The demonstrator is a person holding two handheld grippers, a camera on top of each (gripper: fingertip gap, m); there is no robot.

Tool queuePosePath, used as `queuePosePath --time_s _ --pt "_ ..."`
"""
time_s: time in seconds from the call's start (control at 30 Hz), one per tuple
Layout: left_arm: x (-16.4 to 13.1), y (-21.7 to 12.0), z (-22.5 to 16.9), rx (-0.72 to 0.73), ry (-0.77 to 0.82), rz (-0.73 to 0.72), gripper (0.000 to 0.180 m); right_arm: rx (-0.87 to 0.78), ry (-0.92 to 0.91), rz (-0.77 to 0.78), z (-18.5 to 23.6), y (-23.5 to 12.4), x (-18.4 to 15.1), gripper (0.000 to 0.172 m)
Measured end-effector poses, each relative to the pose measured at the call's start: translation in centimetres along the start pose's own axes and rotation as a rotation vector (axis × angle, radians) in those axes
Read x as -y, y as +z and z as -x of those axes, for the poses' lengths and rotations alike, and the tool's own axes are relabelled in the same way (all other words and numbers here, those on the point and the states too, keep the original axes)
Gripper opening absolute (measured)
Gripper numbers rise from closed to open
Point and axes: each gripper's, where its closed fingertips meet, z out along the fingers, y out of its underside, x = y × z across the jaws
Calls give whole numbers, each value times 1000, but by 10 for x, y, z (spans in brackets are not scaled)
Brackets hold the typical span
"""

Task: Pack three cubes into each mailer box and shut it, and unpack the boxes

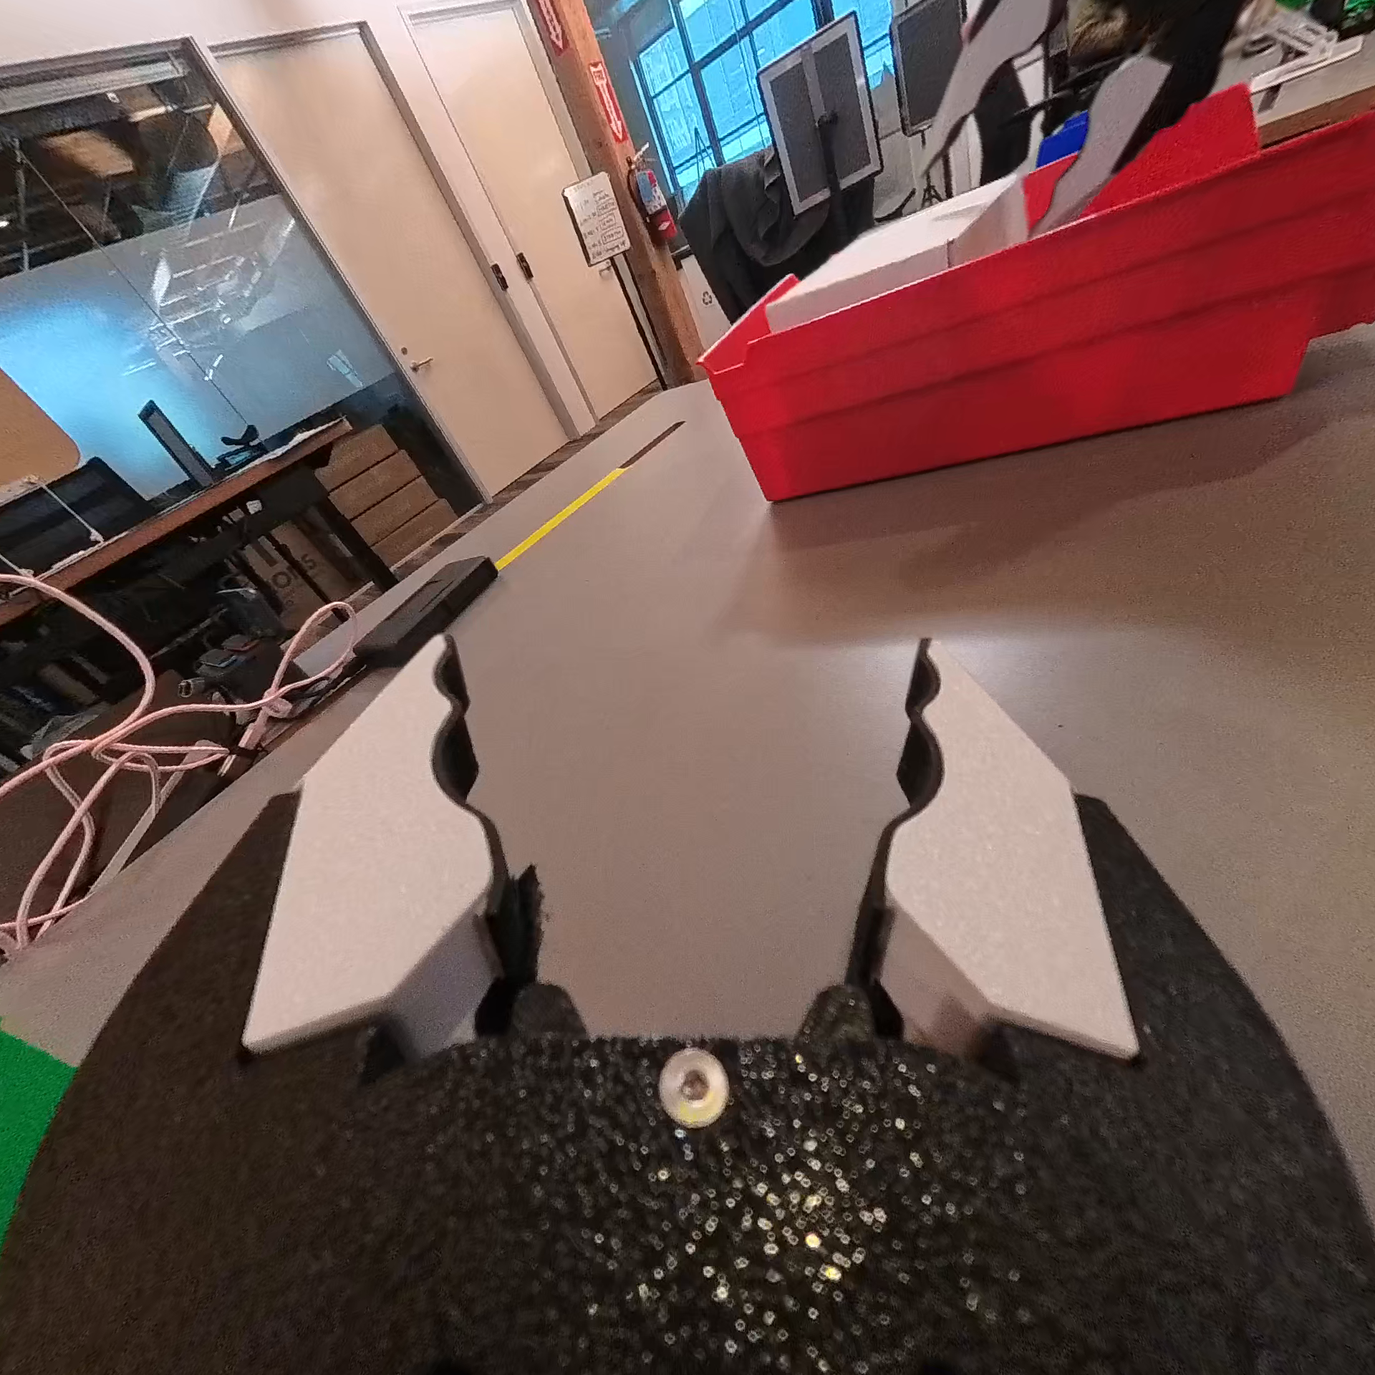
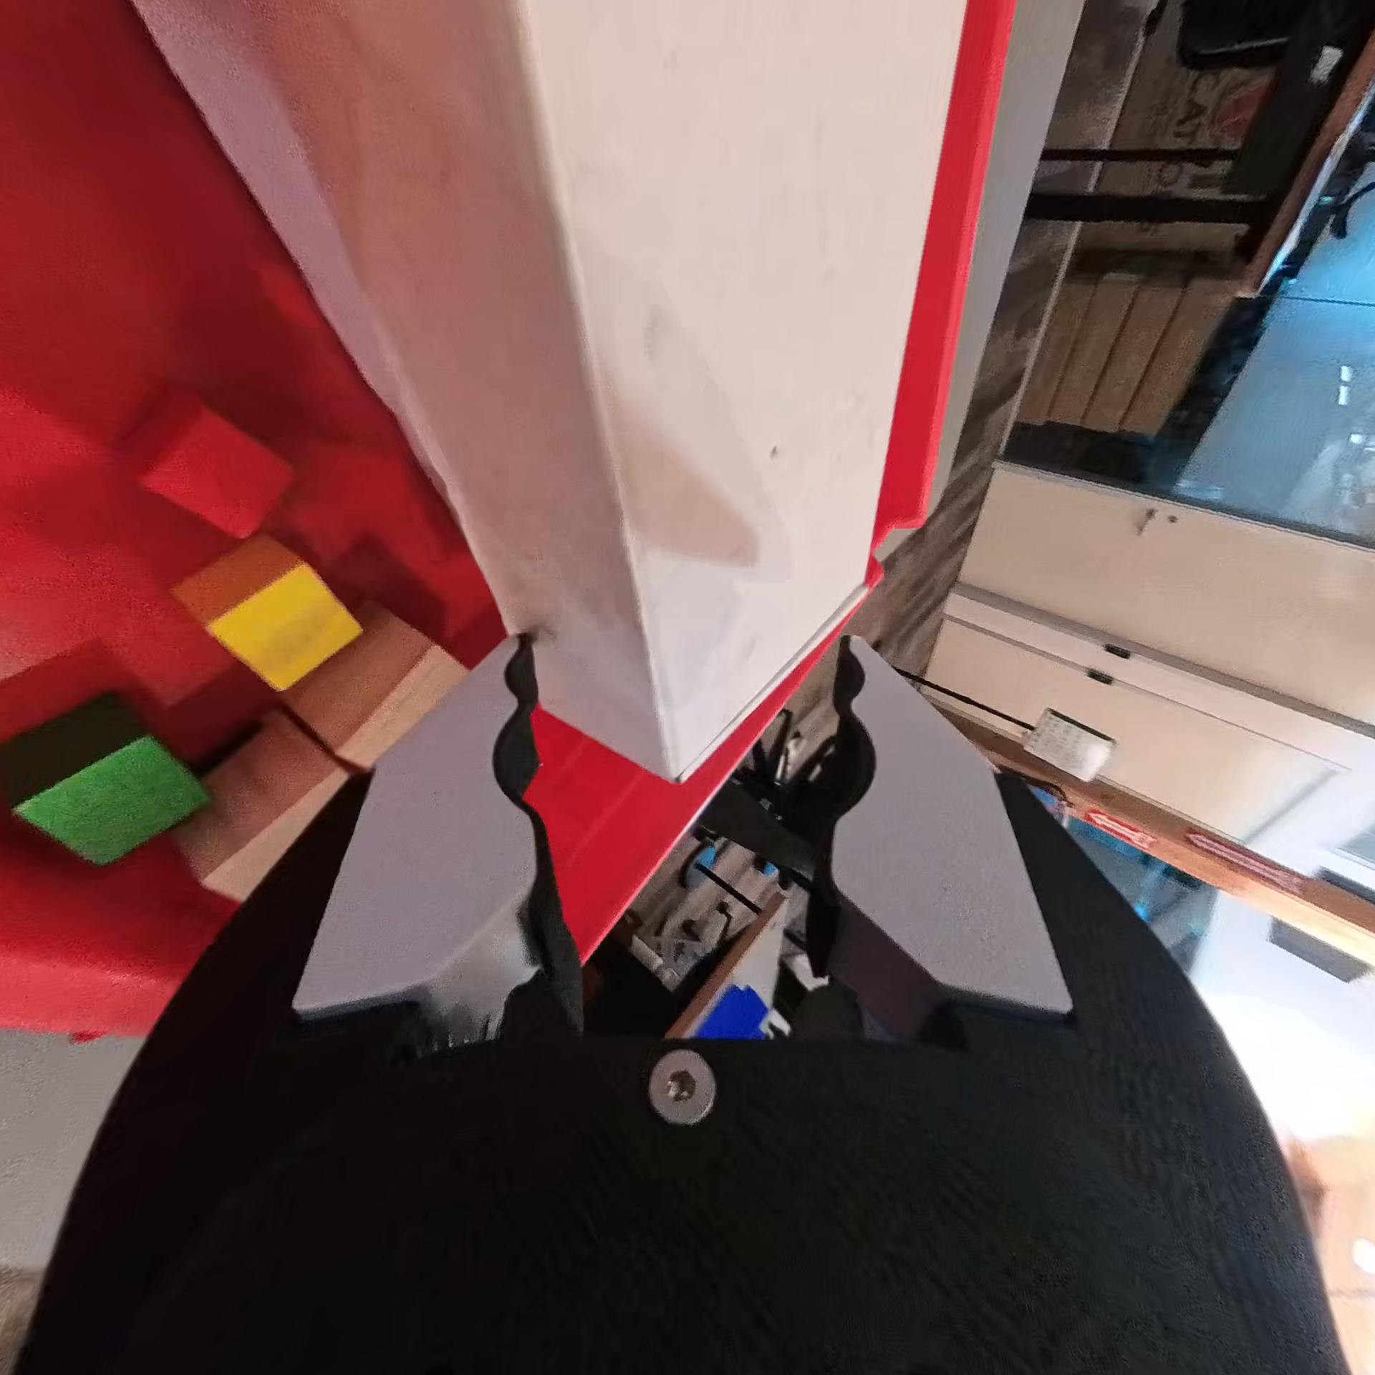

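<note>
My left gripper (image 1: 684,655) is open and empty, low over the bare grey table (image 1: 1004,670). A red bin (image 1: 1004,387) stands ahead to the right with a white mailer box (image 1: 878,260) in it. My right gripper (image 1: 989,190) hangs over that bin. In the right wrist view my right gripper (image 2: 684,647) is open around the end of the shut white mailer box (image 2: 707,335). The left fingertip (image 2: 513,662) touches the box's side, while the right fingertip stands apart from it. Red (image 2: 216,469), yellow (image 2: 283,625), green (image 2: 104,781) and plain wooden (image 2: 372,684) cubes lie in the bin (image 2: 111,223).
A flat black device (image 1: 431,610) lies at the table's left edge, with a yellow tape line (image 1: 565,513) beyond it. Pink cables (image 1: 111,744) hang off the left side. A blue bin (image 1: 1064,138) shows behind the red one. Another desk and doors lie beyond. Left tips to right tips: about 40 centimeters.
</note>
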Motion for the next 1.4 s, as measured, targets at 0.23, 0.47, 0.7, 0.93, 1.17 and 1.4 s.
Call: queuePosePath --time_s 0.23,0.47,0.7,0.93,1.17,1.4 --pt "-9 2 -2 -12 12 36 115 -2 50 22 -7 28 4 78" --pt "-6 2 -5 -26 3 27 115 7 283 -94 -2 0 11 87" --pt "-7 4 -11 -46 15 33 115 -35 336 -287 -6 -20 60 90" --pt "-14 3 -5 -23 8 52 115 -67 370 -284 -14 -13 75 90" --pt "-11 2 -3 -30 -21 39 113 -342 568 -258 -31 -56 -3 79" --pt "2 -39 14 67 -62 47 82 -122 1085 -163 32 -39 -97 77"
